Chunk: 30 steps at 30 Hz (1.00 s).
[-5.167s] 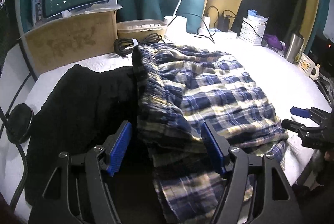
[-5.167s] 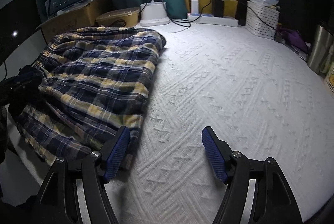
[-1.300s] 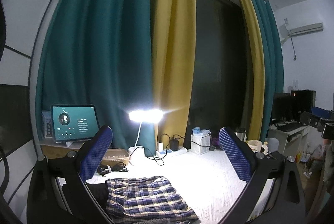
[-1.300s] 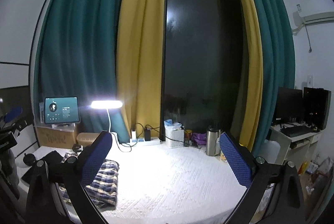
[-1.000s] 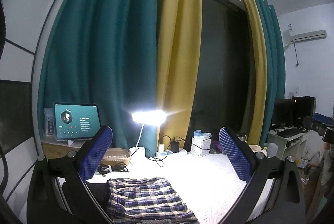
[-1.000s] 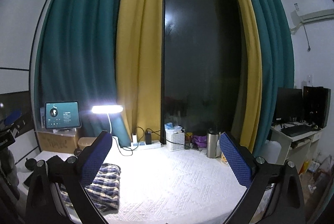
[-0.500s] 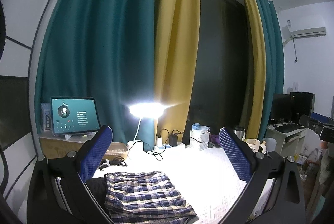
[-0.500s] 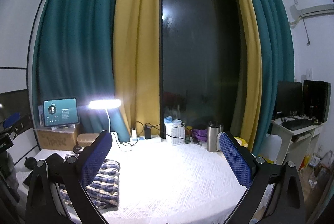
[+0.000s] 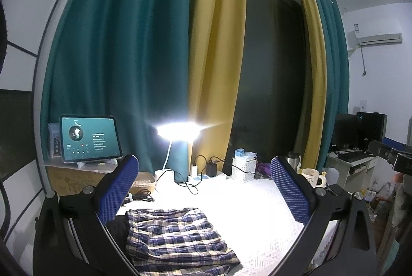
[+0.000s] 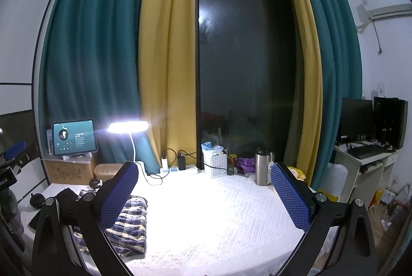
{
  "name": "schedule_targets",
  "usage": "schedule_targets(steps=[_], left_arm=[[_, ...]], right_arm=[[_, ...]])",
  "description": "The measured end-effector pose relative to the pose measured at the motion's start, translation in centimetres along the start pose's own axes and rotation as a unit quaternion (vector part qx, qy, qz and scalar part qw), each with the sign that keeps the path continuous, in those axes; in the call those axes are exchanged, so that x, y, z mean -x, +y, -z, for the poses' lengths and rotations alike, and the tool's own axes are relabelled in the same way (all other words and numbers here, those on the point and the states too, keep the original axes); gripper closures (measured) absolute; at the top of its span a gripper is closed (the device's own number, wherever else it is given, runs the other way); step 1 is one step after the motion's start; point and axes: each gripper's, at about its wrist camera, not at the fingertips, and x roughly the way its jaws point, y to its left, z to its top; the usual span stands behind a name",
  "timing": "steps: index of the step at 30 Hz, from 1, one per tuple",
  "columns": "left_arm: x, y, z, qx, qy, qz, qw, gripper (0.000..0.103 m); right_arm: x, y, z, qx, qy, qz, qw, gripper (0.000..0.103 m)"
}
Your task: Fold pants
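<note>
Curtains point(image 10: 97, 57): teal and mustard panels fill the upper half of both views, framing a dark window point(image 10: 244, 65) at centre.
Worktop point(image 10: 219, 219): white textured cover, lower centre of both views, brightly lit.
Left gripper point(image 9: 206, 188): held up and away from the worktop, blue pads spread wide with nothing between them; the pants show low in the gap.
Right gripper point(image 10: 203, 191): likewise raised, pads wide apart, empty; only white cover lies between them.
Pants point(image 9: 177, 240): blue, cream and yellow plaid, folded into a flat block at lower centre of the left wrist view, lower left of the right wrist view; lying on the worktop, touched by neither gripper.
Black garment point(image 10: 65, 195): just left of the pants, partly behind the left pad in each view.
Cardboard box point(image 10: 68, 171): left edge; dark printing on its face, too blurred to read.
Tablet point(image 9: 88, 138): on the box, teal music-player screen with a round image; text lines too small to read.
Lamp point(image 9: 179, 130): glaring white head, centre.
Mug point(image 9: 312, 177): right of centre; its printed picture is unreadable.
</note>
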Motion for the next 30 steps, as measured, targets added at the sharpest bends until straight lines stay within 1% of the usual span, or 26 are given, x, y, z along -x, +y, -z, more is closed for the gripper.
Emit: schedule_targets(steps=[30], left_arm=[[-0.53,0.09,0.52,-0.002,0.012,0.005,0.9999,0.001]], right_arm=[[-0.11,0.99,0.65,-0.001,0.007,0.003,1.000,0.000]])
